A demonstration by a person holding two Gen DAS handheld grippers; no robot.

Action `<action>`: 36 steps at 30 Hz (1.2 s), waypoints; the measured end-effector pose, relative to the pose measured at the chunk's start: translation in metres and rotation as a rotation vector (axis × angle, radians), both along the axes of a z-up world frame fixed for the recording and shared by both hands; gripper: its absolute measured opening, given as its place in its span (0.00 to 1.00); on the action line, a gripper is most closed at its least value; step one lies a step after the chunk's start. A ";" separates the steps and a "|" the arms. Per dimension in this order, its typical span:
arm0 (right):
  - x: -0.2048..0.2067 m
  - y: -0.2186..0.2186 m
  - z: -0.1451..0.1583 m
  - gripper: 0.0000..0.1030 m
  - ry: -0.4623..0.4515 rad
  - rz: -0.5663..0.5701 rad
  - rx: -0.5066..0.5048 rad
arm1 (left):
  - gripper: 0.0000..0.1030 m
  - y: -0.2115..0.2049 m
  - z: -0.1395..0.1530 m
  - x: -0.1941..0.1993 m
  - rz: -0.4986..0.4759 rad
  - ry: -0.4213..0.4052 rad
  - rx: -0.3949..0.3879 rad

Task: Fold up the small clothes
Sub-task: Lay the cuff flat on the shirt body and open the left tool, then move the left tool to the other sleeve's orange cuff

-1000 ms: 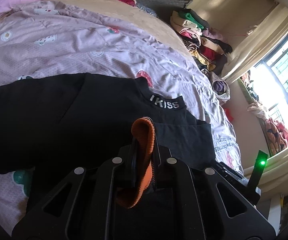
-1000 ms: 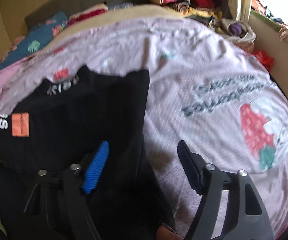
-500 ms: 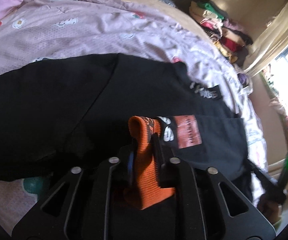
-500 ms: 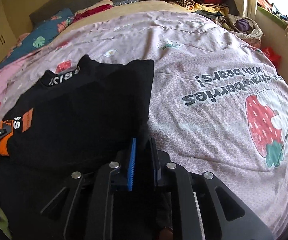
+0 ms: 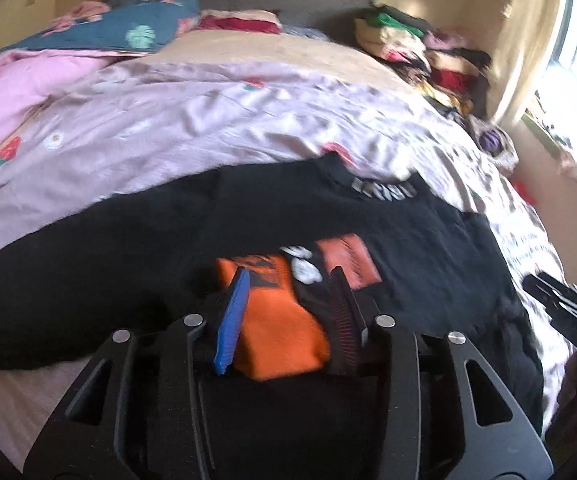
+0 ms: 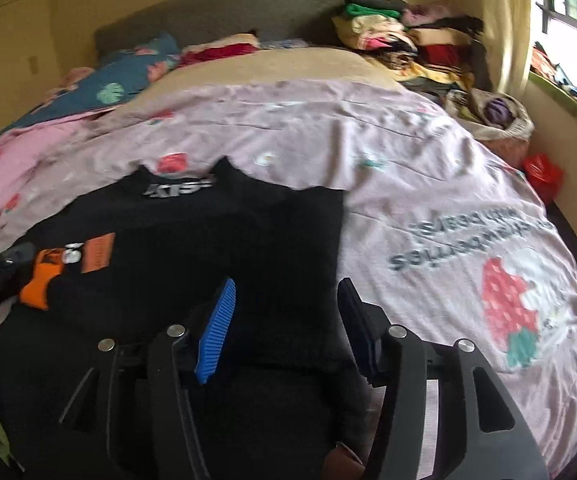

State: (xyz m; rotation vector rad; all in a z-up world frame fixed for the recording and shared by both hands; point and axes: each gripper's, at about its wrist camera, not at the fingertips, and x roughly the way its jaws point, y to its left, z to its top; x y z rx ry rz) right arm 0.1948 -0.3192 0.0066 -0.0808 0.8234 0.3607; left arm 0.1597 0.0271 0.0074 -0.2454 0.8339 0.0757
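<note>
A small black sweater [image 5: 368, 216] with a lettered collar [image 5: 384, 191] lies on the pink bedspread [image 5: 208, 120]. Its sleeve with the orange cuff [image 5: 276, 320] is folded across the body. My left gripper [image 5: 288, 276] is open, its fingers on either side of the cuff. In the right wrist view the sweater [image 6: 216, 248] lies with its right side folded in, and the cuff [image 6: 40, 284] shows at far left. My right gripper [image 6: 286, 292] is open just above the sweater's lower folded edge.
A pile of folded clothes [image 6: 408, 48] sits at the back right of the bed by the headboard [image 6: 216, 12]. Pillows [image 5: 128, 32] lie at the back left. A window [image 6: 568, 0] and a red bag [image 6: 542, 172] are at the right.
Both grippers opened: the left let go of the orange cuff, now lying on the sweater's body, and the right let go of the folded side. Both views have tilted up.
</note>
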 end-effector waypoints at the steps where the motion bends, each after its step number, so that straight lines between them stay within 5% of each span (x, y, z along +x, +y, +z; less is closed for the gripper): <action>1: -0.002 0.007 -0.002 0.50 0.013 0.029 0.008 | 0.34 -0.008 -0.004 0.002 -0.023 0.022 0.006; 8: -0.007 0.041 -0.019 0.57 0.057 0.093 -0.072 | 0.39 -0.020 -0.042 0.004 -0.049 0.144 0.020; 12: 0.001 0.043 -0.041 0.58 0.134 0.052 -0.148 | 0.39 -0.017 -0.047 -0.002 -0.056 0.142 -0.003; 18: 0.001 0.041 -0.045 0.60 0.152 0.051 -0.129 | 0.43 -0.018 -0.046 -0.006 -0.071 0.139 -0.004; 23: -0.004 0.039 -0.031 0.78 0.112 0.083 -0.060 | 0.60 -0.017 -0.034 -0.012 -0.067 0.115 -0.034; 27: -0.011 0.041 -0.018 0.90 0.068 0.107 -0.013 | 0.64 -0.009 -0.023 -0.018 -0.047 0.093 -0.054; 28: -0.013 0.042 -0.016 0.94 0.056 0.108 -0.006 | 0.72 -0.007 -0.021 -0.020 -0.040 0.088 -0.051; 33: -0.017 0.045 -0.008 0.96 0.011 0.112 0.001 | 0.90 0.003 -0.012 -0.030 -0.006 0.065 -0.047; 36: -0.020 0.047 -0.002 0.96 -0.018 0.114 0.010 | 0.91 0.008 -0.009 -0.032 0.010 0.059 -0.051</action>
